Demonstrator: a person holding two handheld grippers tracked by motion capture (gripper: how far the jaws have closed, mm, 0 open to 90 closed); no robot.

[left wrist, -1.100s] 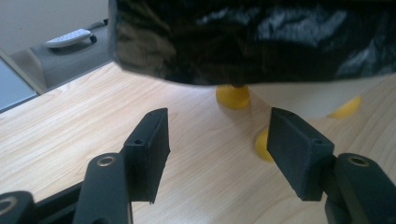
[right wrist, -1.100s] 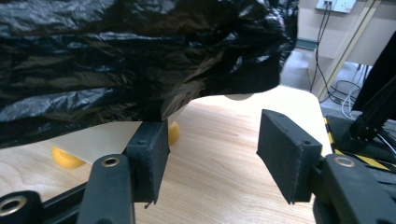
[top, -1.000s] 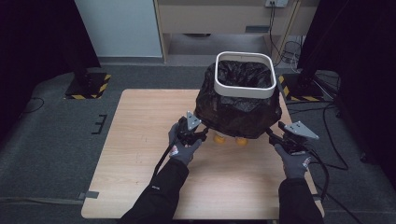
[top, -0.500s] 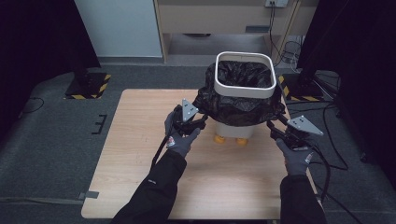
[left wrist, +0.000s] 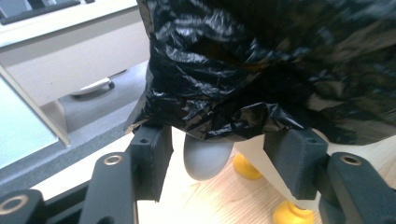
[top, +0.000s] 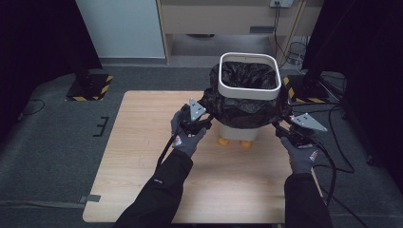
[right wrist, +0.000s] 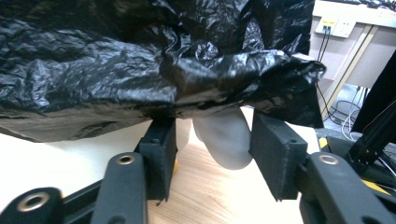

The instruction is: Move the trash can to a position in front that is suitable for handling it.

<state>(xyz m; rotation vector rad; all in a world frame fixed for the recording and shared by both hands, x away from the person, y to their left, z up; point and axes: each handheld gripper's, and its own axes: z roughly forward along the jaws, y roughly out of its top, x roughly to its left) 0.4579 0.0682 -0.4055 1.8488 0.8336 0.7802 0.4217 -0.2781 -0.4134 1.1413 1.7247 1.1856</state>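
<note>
bin liner (top: 237,111), black plastic, hangs turned down over the white rim of a small bin (top: 247,71) at the far right of the wooden table (top: 142,156); bin stands on yellow feet (top: 223,141). left gripper (top: 205,121) and right gripper (top: 279,124) flank it low, each at the liner's loose hem, likely to work it up or down the sides together. left jaws half open with the hem between them, pads not pressing; right jaws have just been closing, hem between, not clamped (grip looks imminent). glove logos too small to read
</note>
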